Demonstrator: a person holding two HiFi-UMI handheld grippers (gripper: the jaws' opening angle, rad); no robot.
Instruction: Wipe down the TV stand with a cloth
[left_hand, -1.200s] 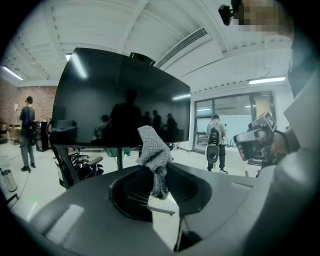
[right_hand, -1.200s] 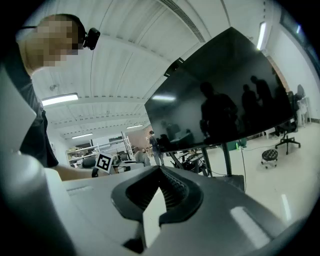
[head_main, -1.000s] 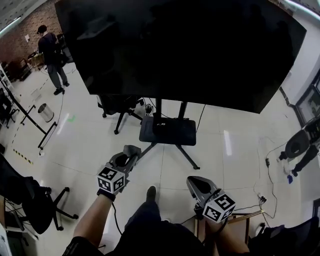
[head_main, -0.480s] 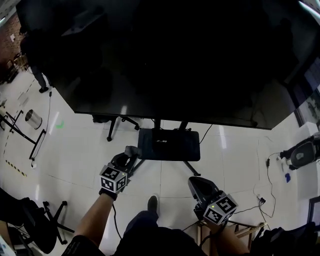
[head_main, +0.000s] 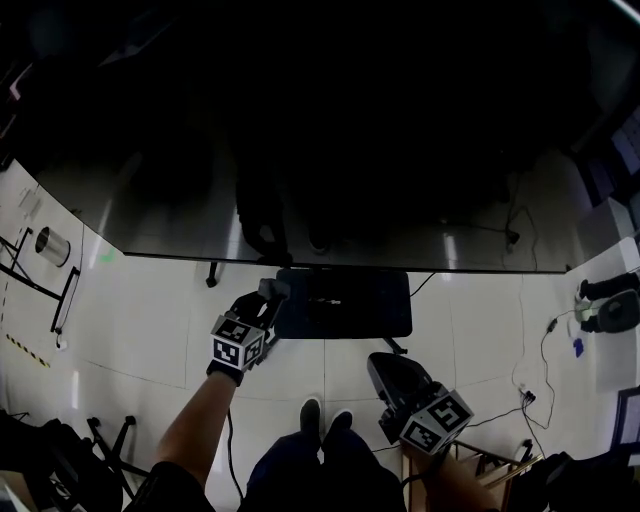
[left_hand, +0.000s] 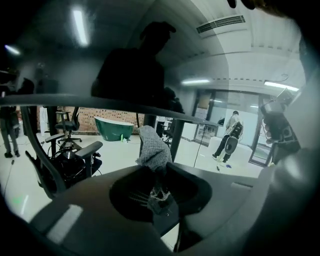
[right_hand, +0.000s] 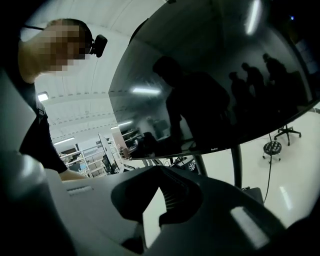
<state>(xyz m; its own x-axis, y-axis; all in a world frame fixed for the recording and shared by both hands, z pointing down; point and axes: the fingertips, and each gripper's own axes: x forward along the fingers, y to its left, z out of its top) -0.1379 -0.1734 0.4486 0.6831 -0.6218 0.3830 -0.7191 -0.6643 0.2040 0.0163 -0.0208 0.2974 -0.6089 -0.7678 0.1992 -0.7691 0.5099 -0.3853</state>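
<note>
Your left tool (head_main: 263, 302) pinches the cloth (left_hand: 152, 148) by its bunched end over the stand's (head_main: 350, 305) left edge, and it looks soft, light and likely floppy, while your right tool (head_main: 386, 367) stays-free, pressed together and empty.

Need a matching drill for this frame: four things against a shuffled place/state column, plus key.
Things:
1. cloth
2. right gripper
3. stand shelf
4. TV

Place or state:
A. shut, nothing between the jaws
B. dark, fills the top of the head view
C. clamped in the left gripper
D. just below the TV's lower edge in the head view

Pairs: 1-C, 2-A, 3-D, 4-B
</note>
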